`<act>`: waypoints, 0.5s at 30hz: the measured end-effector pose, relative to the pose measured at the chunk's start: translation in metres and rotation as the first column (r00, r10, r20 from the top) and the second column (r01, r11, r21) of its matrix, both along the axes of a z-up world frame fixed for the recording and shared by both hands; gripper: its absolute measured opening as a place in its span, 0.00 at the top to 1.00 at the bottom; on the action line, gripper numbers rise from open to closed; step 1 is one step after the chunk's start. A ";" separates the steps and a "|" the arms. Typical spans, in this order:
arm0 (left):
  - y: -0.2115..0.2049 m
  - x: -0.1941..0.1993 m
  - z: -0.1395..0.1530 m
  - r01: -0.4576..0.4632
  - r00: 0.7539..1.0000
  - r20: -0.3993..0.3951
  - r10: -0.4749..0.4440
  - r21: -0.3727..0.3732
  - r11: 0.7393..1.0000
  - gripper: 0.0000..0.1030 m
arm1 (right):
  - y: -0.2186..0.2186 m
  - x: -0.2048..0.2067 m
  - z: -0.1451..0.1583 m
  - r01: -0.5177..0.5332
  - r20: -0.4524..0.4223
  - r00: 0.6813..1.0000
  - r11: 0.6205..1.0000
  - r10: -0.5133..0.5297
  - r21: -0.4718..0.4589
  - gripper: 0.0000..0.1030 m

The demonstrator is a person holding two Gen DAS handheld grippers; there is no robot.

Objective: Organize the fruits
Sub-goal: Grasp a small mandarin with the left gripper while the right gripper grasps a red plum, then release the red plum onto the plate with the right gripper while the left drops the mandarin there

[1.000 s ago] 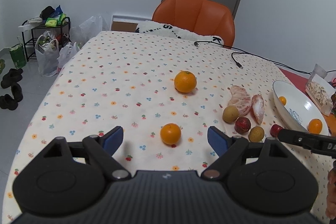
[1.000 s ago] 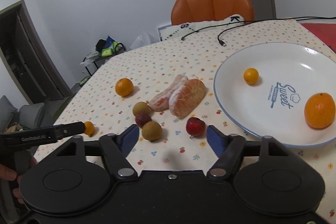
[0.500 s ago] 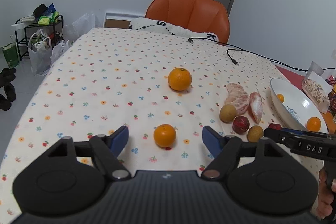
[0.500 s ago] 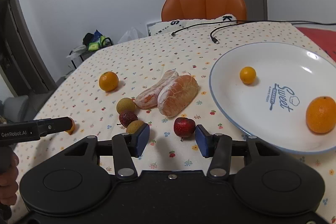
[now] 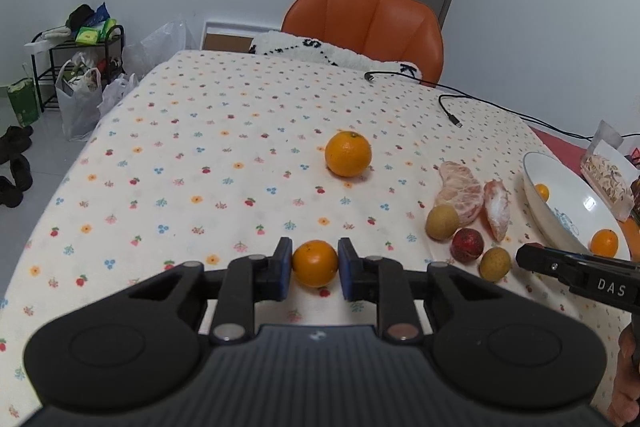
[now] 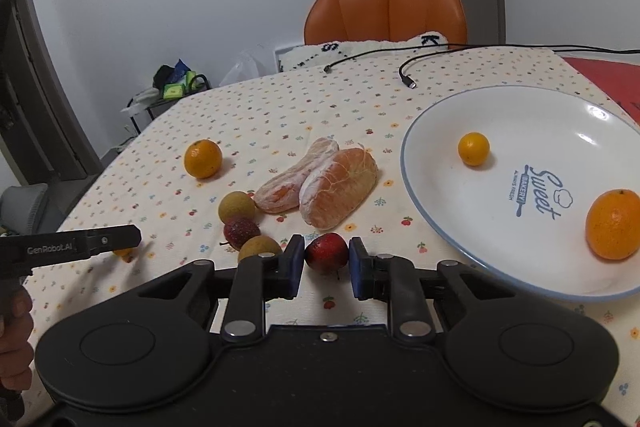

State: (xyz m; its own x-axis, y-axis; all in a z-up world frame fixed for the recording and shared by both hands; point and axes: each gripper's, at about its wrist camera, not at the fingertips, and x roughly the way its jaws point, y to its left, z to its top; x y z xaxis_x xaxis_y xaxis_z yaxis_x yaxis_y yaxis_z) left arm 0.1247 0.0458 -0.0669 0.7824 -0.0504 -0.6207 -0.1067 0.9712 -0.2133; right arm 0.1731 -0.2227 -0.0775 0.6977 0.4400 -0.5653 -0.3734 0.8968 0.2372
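Observation:
My left gripper (image 5: 314,269) is shut on a small orange (image 5: 315,263) that rests on the flowered tablecloth (image 5: 200,155). My right gripper (image 6: 326,261) is shut on a small red fruit (image 6: 326,253) on the cloth, just left of the white plate (image 6: 496,115). The plate holds a small orange (image 6: 473,148) and a bigger orange (image 6: 613,223). Two peeled citrus pieces (image 6: 338,187), two yellowish round fruits (image 6: 236,207) and a dark red fruit (image 6: 241,231) lie between the grippers. A larger orange (image 5: 348,154) sits mid-table.
An orange chair (image 5: 364,23) with a white cushion stands at the table's far edge. Black cables (image 5: 452,107) trail across the far right of the cloth. A snack bag (image 5: 608,179) lies beyond the plate. A rack and bags (image 5: 76,75) stand on the floor to the left.
Both grippers have moved forward and closed: the left onto the small orange, the right onto the small red fruit. One second ago both were open.

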 end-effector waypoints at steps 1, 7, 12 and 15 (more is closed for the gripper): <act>-0.001 -0.001 0.002 0.003 1.000 0.004 -0.003 -0.001 1.000 0.78 | -0.001 -0.001 0.001 -0.004 0.000 1.000 1.000 0.004 0.007 0.78; -0.011 -0.003 0.013 0.021 0.999 0.031 -0.021 0.002 1.000 0.78 | -0.006 -0.006 0.009 -0.010 0.017 1.000 1.000 0.009 0.026 0.78; -0.022 -0.004 0.021 0.041 0.998 0.049 -0.042 0.006 0.999 0.78 | -0.016 -0.013 0.016 -0.005 0.040 0.999 0.999 0.003 0.044 0.78; -0.029 -0.005 0.025 0.058 0.996 0.063 -0.058 0.006 0.998 0.78 | -0.022 -0.016 0.019 0.001 0.048 0.999 0.999 -0.004 0.052 0.78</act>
